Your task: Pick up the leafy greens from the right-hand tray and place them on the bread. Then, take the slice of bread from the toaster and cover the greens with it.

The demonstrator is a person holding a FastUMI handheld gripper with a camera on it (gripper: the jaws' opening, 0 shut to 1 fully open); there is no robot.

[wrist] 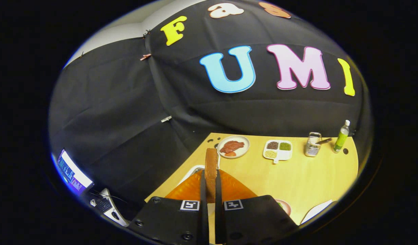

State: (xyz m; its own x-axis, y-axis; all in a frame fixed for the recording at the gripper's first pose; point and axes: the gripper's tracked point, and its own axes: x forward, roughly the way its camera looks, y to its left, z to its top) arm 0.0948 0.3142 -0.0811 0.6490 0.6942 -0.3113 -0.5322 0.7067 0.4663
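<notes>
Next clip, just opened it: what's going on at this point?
A person's handheld gripper is shut on a slice of bread, held on edge between its fingers above an orange toaster. So the slice seems just lifted out and not yet laid over the greens. Beyond it on the wooden table sit a plate of meat, a divided dish, a metal grater and a green bottle.

Mounted on the gripper (211, 190), looking forward along its two fingers from above the near side of the wooden table (307, 177), tilted up toward the booth's black cloth wall (127, 112) (fisheye, so edges bend). Close to the fingers, far from the table's back edge.
</notes>
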